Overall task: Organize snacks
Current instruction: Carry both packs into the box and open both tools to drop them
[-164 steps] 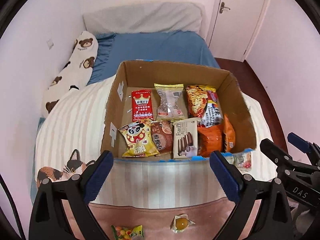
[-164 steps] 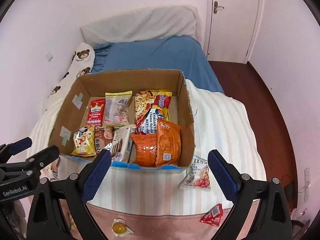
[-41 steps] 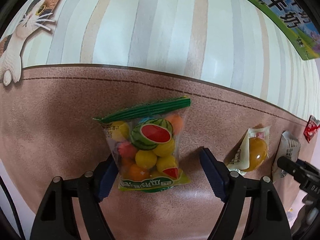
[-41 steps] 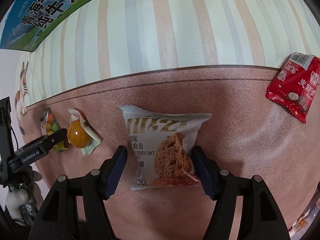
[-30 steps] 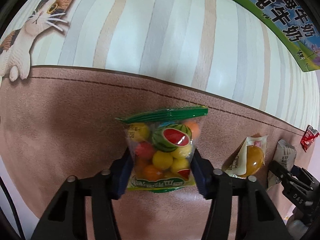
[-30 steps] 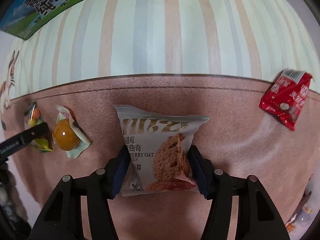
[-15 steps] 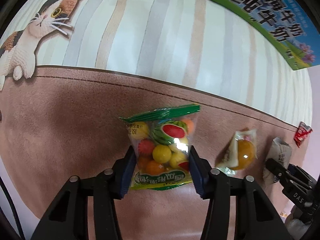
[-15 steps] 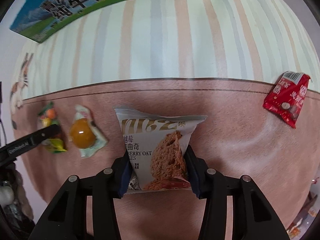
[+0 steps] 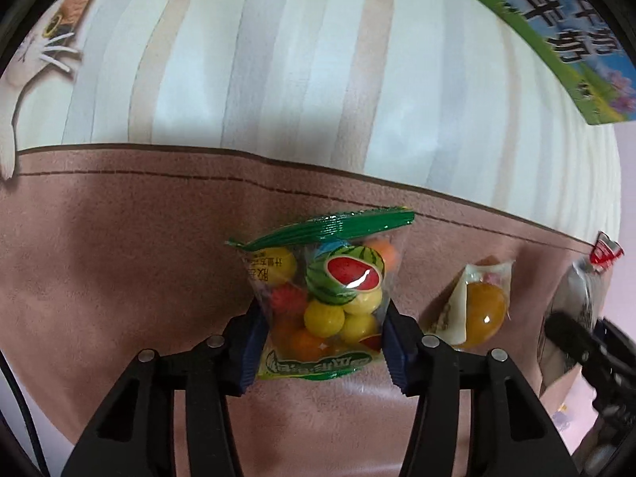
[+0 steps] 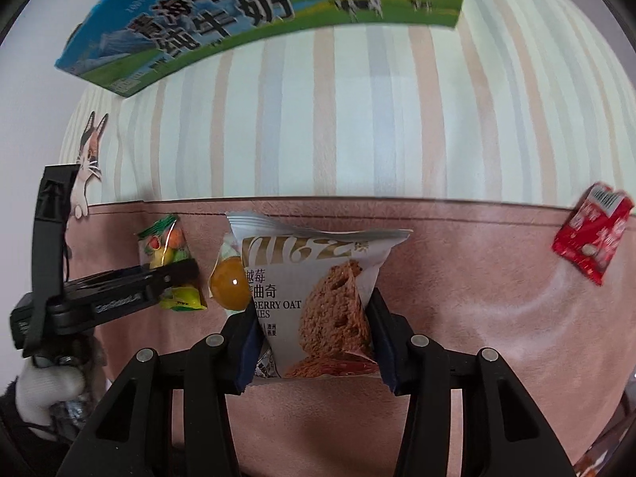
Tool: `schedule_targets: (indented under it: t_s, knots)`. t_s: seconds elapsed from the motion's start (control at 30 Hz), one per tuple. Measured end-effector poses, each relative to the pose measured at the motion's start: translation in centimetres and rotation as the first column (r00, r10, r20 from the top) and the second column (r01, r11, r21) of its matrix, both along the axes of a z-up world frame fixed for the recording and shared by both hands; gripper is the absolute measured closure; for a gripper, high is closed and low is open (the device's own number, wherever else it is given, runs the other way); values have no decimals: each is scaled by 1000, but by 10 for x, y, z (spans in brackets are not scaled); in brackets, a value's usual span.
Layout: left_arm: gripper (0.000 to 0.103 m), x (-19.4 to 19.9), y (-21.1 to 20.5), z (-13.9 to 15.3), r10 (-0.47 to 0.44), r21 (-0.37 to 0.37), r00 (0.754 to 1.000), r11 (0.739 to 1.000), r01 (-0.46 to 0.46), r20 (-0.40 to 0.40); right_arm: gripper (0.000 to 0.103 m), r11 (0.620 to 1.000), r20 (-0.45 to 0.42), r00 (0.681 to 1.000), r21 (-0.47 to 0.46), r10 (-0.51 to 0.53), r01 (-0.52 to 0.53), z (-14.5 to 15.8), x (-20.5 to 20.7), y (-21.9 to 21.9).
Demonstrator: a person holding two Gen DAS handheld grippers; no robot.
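Both packs now hang off the blanket (image 10: 457, 286): my left gripper (image 9: 322, 342) clamps the fruit-candy bag (image 9: 324, 306), my right gripper (image 10: 314, 336) clamps the "BERRY OAT" cookie pack (image 10: 318, 290).

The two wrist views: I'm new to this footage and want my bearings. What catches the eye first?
Each gripper is clamped on a snack. The left gripper pinches a clear bag of fruit-shaped candies, and the right gripper pinches a white oat cookie packet, both over the pinkish-brown band of the blanket. A yellow jelly cup lies between them, a red packet to the far right, and a blue-green printed carton sits on the stripes beyond.
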State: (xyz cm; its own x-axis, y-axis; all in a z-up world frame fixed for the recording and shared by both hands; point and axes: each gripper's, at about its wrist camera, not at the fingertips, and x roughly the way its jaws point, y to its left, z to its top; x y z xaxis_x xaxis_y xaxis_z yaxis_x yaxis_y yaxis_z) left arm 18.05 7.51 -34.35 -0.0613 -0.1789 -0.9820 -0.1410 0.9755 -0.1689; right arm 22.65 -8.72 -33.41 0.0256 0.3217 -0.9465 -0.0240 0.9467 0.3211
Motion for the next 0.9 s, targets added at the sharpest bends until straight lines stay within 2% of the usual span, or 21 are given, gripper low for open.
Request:
schedule_targets:
  t_s: [0.1,0.27,0.43,0.57,0.73,0.9]
  knots:
    - [56,2,2,5,41,-4,999,999,-41,12,52,1000,-8,1000,10,-1,1,-4,-3,3]
    - [56,-3,2,31,39,-39,997,999,-36,66,52,1000,11,1000,19,-5,5,1,-9,-4]
    - [56,-6,5,75,47,-100,991,994,-35,126,52,999,41,999,50,-13,11,18,-7,-16]
    - [56,4,2,128,59,-154,974,988,-25,220,52,995,93,995,97,-21,12,50,3,-26]
    - [56,39,-6,190,56,-209,950,978,10,307,52,988,214,976,154,-37,3,115,28,-41]
    - [56,92,-20,229,14,-180,924,982,60,382,52,990,341,940,137,-25,-24,172,80,-48]
